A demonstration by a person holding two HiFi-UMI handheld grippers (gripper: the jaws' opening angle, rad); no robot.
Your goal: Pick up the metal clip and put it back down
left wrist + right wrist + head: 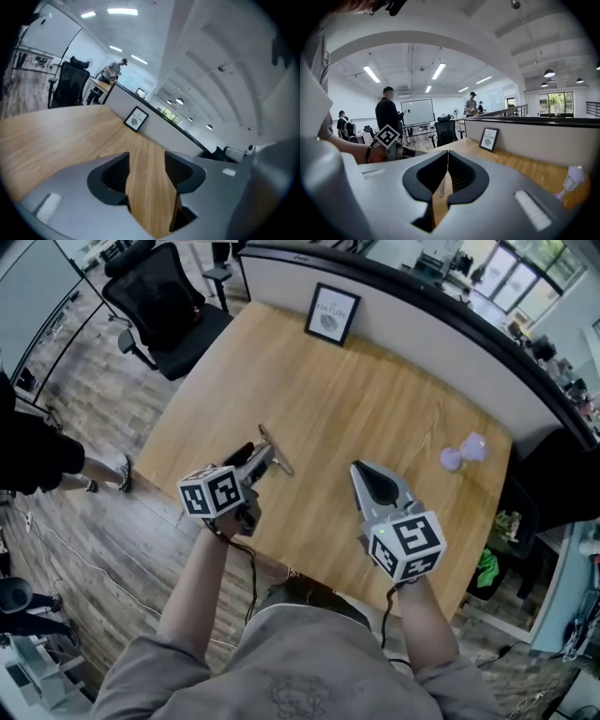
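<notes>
The metal clip (278, 452), a thin silver strip, lies on the wooden table (375, 399) just ahead of my left gripper (265, 459). In the left gripper view that gripper (147, 158) stands open, and only bare wood shows between its dark pads (115, 172). My right gripper (359, 470) rests to the right of the clip, apart from it, with its jaws shut tip to tip and nothing in them. In the right gripper view (447, 153) a sliver of the clip (442, 187) shows through the gap below the tips.
A framed picture (332, 313) leans against the partition at the table's far edge. A small purple object (465, 452) lies at the right. A black office chair (164, 301) stands beyond the far left corner, and a person (37, 456) stands at the left.
</notes>
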